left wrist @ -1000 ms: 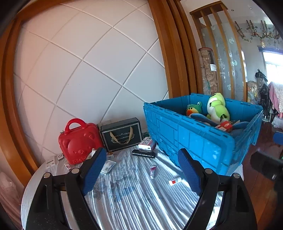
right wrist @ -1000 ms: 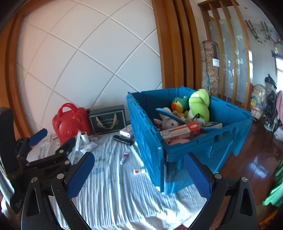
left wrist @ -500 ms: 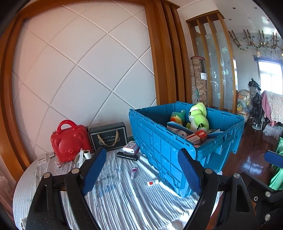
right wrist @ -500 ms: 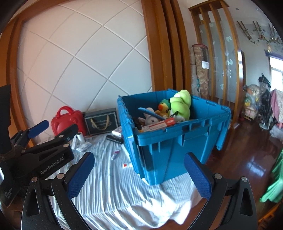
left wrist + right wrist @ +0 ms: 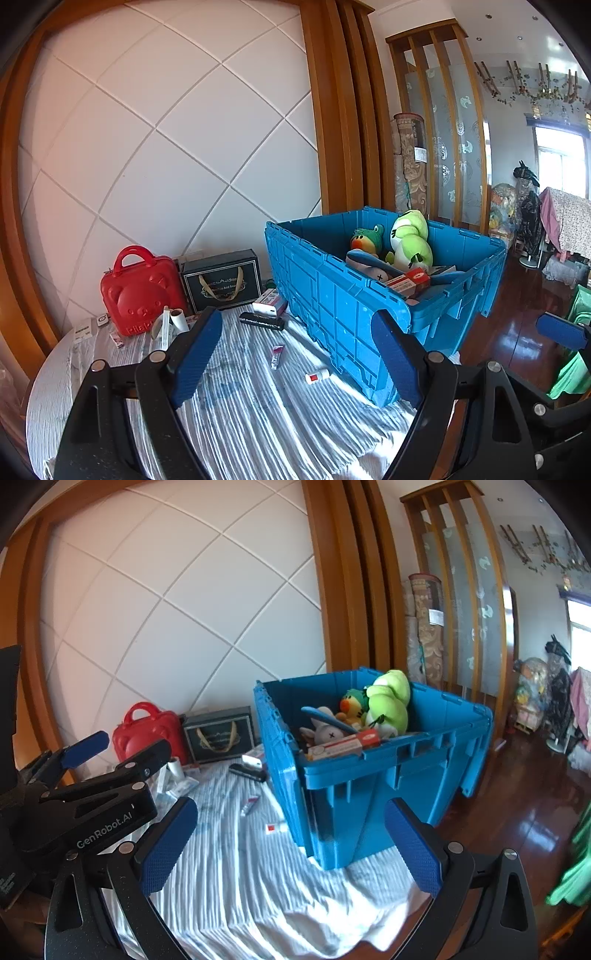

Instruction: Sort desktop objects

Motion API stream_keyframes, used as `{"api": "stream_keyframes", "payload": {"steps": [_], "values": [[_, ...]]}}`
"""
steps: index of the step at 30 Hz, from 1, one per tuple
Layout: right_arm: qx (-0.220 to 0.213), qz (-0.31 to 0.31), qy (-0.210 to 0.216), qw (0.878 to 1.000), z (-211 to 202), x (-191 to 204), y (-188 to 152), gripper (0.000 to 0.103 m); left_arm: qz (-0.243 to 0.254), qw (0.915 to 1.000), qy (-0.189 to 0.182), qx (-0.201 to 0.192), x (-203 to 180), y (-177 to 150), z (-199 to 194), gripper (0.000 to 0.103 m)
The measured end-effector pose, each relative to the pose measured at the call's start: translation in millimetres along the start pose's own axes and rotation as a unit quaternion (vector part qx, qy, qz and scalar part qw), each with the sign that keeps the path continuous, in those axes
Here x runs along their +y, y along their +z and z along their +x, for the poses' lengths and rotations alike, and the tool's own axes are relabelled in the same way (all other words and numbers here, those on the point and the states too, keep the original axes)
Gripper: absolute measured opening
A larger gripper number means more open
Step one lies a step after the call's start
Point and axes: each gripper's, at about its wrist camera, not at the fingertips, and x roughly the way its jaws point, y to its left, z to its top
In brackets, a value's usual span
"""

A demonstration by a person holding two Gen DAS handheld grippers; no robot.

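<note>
On the striped bench cloth (image 5: 240,413), a small tube (image 5: 276,355) and a red-labelled vial (image 5: 317,376) lie beside the blue crate (image 5: 332,306) holding plush toys. Left hand-held gripper (image 5: 295,360) and right hand-held gripper (image 5: 291,847) hover spread wide, empty.

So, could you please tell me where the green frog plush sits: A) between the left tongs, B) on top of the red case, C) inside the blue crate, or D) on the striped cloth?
C: the frog plush sits inside the blue crate, among other toys.
</note>
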Motion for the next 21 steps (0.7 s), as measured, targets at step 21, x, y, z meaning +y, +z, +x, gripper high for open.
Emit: {"api": "stream_keyframes", "payload": {"steps": [21], "values": [[-0.01, -0.006, -0.027, 1.0, 3.9, -4.0, 6.2, 0.103, 0.004, 0.9997, 0.023, -0.013, 6.1, 2.5, -3.4, 0.083]]}}
